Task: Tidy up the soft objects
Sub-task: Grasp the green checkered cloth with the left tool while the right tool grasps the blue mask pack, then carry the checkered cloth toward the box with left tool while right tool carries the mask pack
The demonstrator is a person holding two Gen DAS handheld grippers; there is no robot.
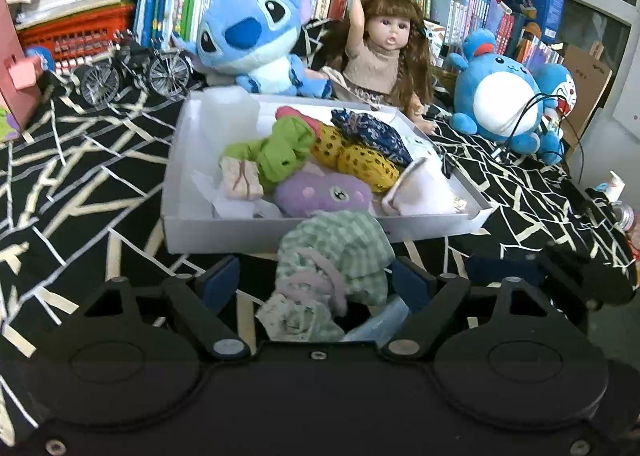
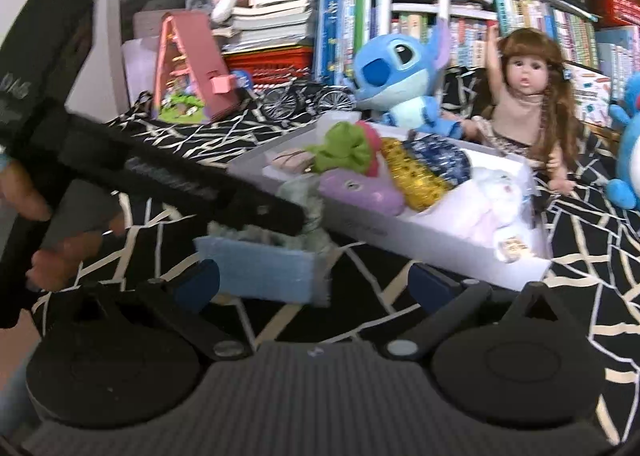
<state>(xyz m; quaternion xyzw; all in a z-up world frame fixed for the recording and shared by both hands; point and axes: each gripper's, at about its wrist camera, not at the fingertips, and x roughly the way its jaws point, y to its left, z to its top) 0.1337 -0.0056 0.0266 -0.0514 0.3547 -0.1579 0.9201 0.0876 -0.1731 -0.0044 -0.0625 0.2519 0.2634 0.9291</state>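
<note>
Evenly lit indoors, fairly dim, with soft shadows only. Strong fisheye bending toward every edge, dark vignette in the corners. Sharp in the left wrist view; noticeably smeared in the right wrist view, worst on the black handheld device [image 2: 132,172] at left. Mild glare on white tray [image 1: 208,232].

Left hand-held gripper [image 1: 320,280] jaws wide; right hand-held gripper [image 2: 316,280] likewise.
</note>
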